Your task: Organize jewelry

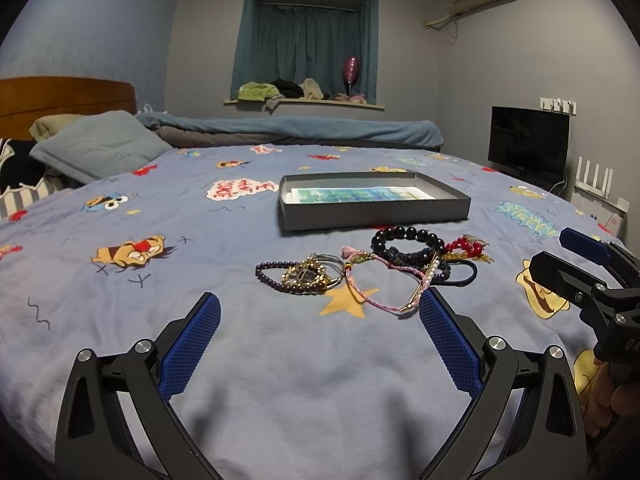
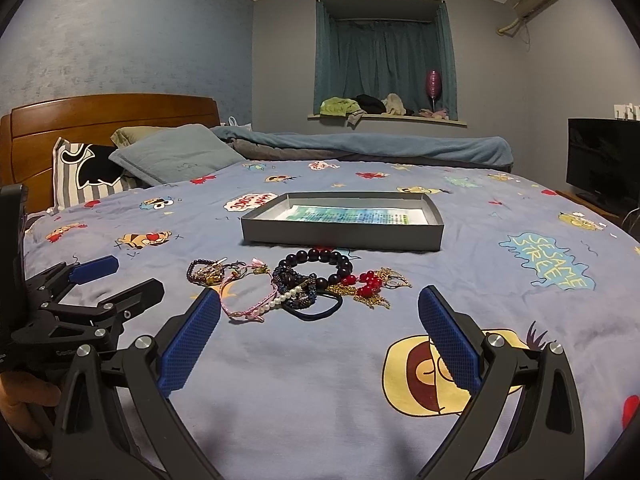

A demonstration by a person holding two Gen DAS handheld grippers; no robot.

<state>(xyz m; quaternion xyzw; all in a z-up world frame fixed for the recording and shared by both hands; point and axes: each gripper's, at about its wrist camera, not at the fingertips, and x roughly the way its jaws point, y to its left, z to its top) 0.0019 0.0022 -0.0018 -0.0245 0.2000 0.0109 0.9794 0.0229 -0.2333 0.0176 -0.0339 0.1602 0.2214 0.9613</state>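
I'm seeing the left gripper [image 1: 320, 304] and right gripper [image 2: 320, 300] showing matt black plastic arms, bright metal pivot pins and blue finger pads [image 1: 190, 346] with a rough cross-hatched grain. The bedsheet [image 1: 280, 360] is looking like soft matt cotton, lightly creased, with printed cartoons. The grey box [image 1: 374, 210] is reading as smooth matt cardboard, holding a printed paper sheet [image 1: 360, 194]. The dark bead bracelet [image 2: 320, 266] is gleaming, polished; the red beads [image 2: 366, 282] are shining glassy beside fine gold-coloured chain [image 2: 372, 298]. The pink cord bracelet [image 1: 380, 294] is looking woven. The headboard [image 2: 100, 120] is showing glossy varnished wood.
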